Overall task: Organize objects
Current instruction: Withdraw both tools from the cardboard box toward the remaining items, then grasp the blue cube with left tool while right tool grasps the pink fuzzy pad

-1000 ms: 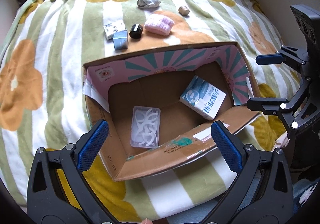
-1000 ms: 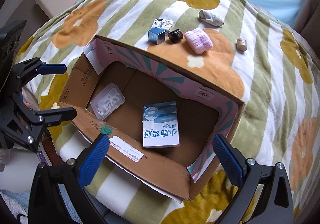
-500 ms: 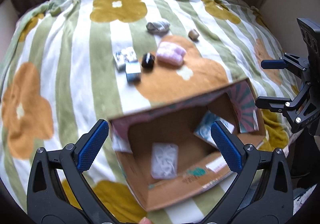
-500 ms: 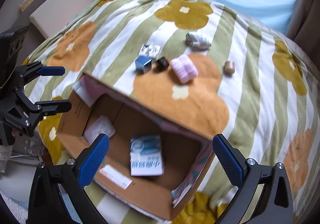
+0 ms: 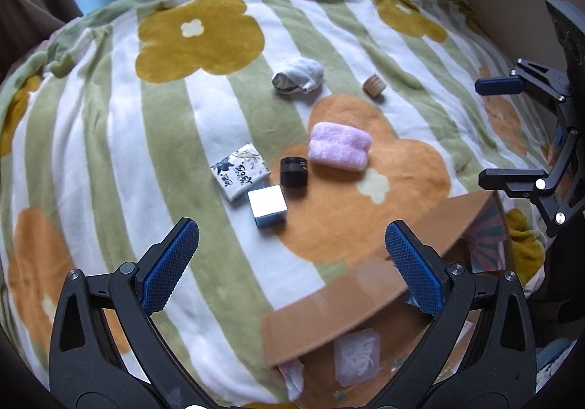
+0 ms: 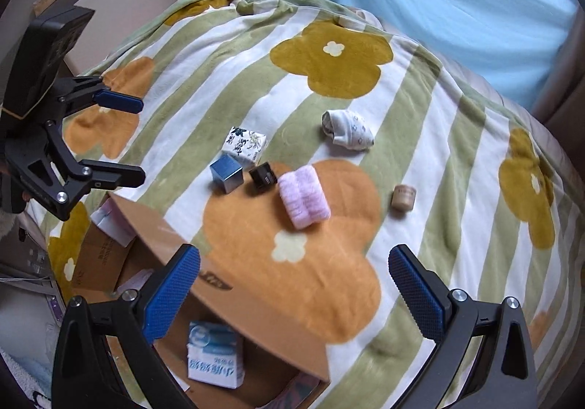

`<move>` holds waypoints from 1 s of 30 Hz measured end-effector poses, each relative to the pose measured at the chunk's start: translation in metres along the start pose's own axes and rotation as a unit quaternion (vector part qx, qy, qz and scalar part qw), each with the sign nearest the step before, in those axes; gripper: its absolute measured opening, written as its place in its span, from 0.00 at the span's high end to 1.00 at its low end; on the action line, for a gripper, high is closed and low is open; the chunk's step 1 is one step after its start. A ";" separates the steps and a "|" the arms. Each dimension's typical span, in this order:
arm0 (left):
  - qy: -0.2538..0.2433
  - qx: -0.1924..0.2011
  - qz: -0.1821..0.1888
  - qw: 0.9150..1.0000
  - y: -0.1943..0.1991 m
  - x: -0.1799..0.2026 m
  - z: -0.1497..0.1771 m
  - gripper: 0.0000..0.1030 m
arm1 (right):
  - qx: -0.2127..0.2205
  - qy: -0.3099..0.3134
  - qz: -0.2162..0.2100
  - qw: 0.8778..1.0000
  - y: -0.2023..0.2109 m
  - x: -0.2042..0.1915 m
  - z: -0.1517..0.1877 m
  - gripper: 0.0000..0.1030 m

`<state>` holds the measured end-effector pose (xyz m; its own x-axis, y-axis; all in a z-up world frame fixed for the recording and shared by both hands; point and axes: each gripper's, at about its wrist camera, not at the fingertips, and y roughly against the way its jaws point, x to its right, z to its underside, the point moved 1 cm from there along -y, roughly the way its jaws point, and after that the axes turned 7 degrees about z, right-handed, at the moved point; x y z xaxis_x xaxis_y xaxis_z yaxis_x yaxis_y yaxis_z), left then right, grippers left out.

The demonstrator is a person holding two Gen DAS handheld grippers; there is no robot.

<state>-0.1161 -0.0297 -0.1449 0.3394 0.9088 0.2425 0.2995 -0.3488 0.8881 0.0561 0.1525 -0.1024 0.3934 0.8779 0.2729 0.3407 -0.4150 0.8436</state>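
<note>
Cardboard box [image 6: 256, 317] at 6 o'clock already holds a blue-and-white carton [image 6: 214, 354] and a clear plastic case [image 5: 356, 356]. Six items wait on the blanket [image 5: 109, 138] toward 12: silver cube [image 5: 267, 206], black jar [image 5: 293, 172], pink towel [image 5: 340, 147], printed packet [image 5: 239, 171], sock bundle [image 5: 298, 76], small cork-coloured jar [image 5: 374, 85]. Left gripper [image 5: 289, 270] and right gripper [image 6: 292, 284] both gape wide, holding nothing.

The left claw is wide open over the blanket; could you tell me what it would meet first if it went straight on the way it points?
Probably the small silver cube, which lies nearest on that line, with the black jar just beyond. Depth is hard to judge here.
</note>
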 end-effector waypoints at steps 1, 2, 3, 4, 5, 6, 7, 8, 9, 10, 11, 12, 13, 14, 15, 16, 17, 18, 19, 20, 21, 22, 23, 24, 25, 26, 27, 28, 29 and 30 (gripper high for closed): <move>0.002 -0.009 0.004 1.000 -0.009 -0.004 -0.003 0.01 | -0.001 0.003 0.000 1.000 -0.006 0.001 -0.004 0.00; 0.004 -0.017 0.008 1.000 -0.019 -0.009 -0.007 0.01 | -0.003 0.006 -0.001 1.000 -0.013 0.002 -0.007 0.00; 0.007 -0.026 0.013 1.000 -0.029 -0.014 -0.009 0.01 | -0.007 0.008 -0.003 1.000 -0.022 0.004 -0.012 0.00; 0.010 -0.035 0.019 0.999 -0.038 -0.019 -0.010 0.01 | -0.009 0.010 -0.005 1.000 -0.028 0.005 -0.014 0.00; 0.013 -0.043 0.025 0.999 -0.048 -0.023 -0.011 0.01 | -0.013 0.012 -0.006 1.000 -0.036 0.006 -0.017 0.00; 0.017 -0.053 0.030 0.998 -0.057 -0.028 -0.012 0.01 | -0.017 0.015 -0.005 1.000 -0.044 0.006 -0.021 0.00; 0.020 -0.060 0.034 0.997 -0.065 -0.031 -0.012 0.01 | -0.020 0.018 -0.006 1.000 -0.051 0.006 -0.023 0.00; 0.022 -0.069 0.035 0.997 -0.074 -0.034 -0.012 0.01 | -0.022 0.021 -0.006 1.000 -0.057 0.006 -0.025 0.00; 0.024 -0.078 0.036 0.996 -0.082 -0.037 -0.012 0.01 | -0.028 0.025 -0.005 0.999 -0.066 0.006 -0.028 0.00; 0.026 -0.085 0.037 0.995 -0.090 -0.041 -0.012 0.02 | -0.031 0.029 -0.005 0.999 -0.072 0.005 -0.029 0.00; 0.029 -0.093 0.041 0.994 -0.096 -0.043 -0.011 0.02 | -0.033 0.033 -0.006 0.999 -0.078 0.005 -0.031 0.00; 0.033 -0.102 0.045 0.993 -0.104 -0.046 -0.011 0.02 | -0.037 0.038 -0.007 0.999 -0.086 0.004 -0.033 0.00; 0.039 -0.110 0.049 0.992 -0.110 -0.050 -0.011 0.02 | -0.041 0.041 -0.006 0.998 -0.092 0.004 -0.034 0.00; 0.045 -0.118 0.052 0.991 -0.117 -0.052 -0.010 0.02 | -0.045 0.044 -0.006 0.998 -0.098 0.003 -0.035 0.00; 0.051 -0.124 0.058 0.989 -0.123 -0.055 -0.010 0.02 | -0.051 0.047 -0.006 0.998 -0.106 0.002 -0.036 0.00; 0.058 -0.129 0.062 0.988 -0.128 -0.058 -0.009 0.02 | -0.054 0.049 -0.006 0.997 -0.112 0.002 -0.037 0.00; 0.063 -0.134 0.066 0.987 -0.133 -0.060 -0.009 0.03 | -0.058 0.052 -0.006 0.997 -0.117 0.001 -0.037 0.00; 0.070 -0.142 0.070 0.985 -0.138 -0.062 -0.008 0.05 | -0.063 0.055 -0.005 0.996 -0.124 0.000 -0.037 0.00; 0.076 -0.148 0.074 0.983 -0.143 -0.064 -0.008 0.07 | -0.066 0.058 -0.005 0.996 -0.129 -0.001 -0.038 0.00; 0.081 -0.153 0.081 0.982 -0.148 -0.065 -0.007 0.08 | -0.070 0.060 -0.004 0.996 -0.134 -0.002 -0.038 0.00; 0.083 -0.156 0.085 0.981 -0.151 -0.066 -0.006 0.10 | -0.074 0.063 -0.004 0.995 -0.140 -0.003 -0.038 0.00; 0.086 -0.158 0.087 0.980 -0.154 -0.067 -0.006 0.12 | -0.078 0.065 -0.003 0.995 -0.144 -0.004 -0.038 0.00; 0.087 -0.162 0.087 0.979 -0.158 -0.067 -0.005 0.14 | -0.082 0.068 -0.003 0.994 -0.149 -0.005 -0.038 0.00; 0.089 -0.165 0.089 0.978 -0.161 -0.068 -0.004 0.19 | -0.084 0.071 -0.001 0.994 -0.153 -0.006 -0.038 0.00; 0.089 -0.167 0.091 0.978 -0.164 -0.068 -0.004 0.22 | -0.086 0.074 0.000 0.994 -0.156 -0.008 -0.038 0.00; 0.090 -0.168 0.092 0.977 -0.166 -0.068 -0.003 0.23 | -0.088 0.076 0.001 0.993 -0.158 -0.008 -0.038 0.00; 0.090 -0.170 0.094 0.977 -0.168 -0.068 -0.003 0.23 | -0.089 0.079 0.003 0.993 -0.161 -0.009 -0.038 0.00; 0.091 -0.171 0.094 0.977 -0.170 -0.067 -0.003 0.23 | -0.090 0.081 0.003 0.993 -0.163 -0.010 -0.038 0.00; 0.091 -0.171 0.095 0.976 -0.171 -0.067 -0.002 0.23 | -0.090 0.083 0.004 0.992 -0.165 -0.010 -0.038 0.00; 0.092 -0.170 0.095 0.977 -0.172 -0.067 -0.002 0.28 | -0.091 0.085 0.006 0.992 -0.167 -0.011 -0.037 0.00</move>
<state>-0.1927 -0.0302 -0.3133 0.1856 0.8717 0.4536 -0.0768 -0.4473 0.8911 -0.0369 0.2211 -0.2288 0.2415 0.9069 0.3452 0.1713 -0.3900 0.9047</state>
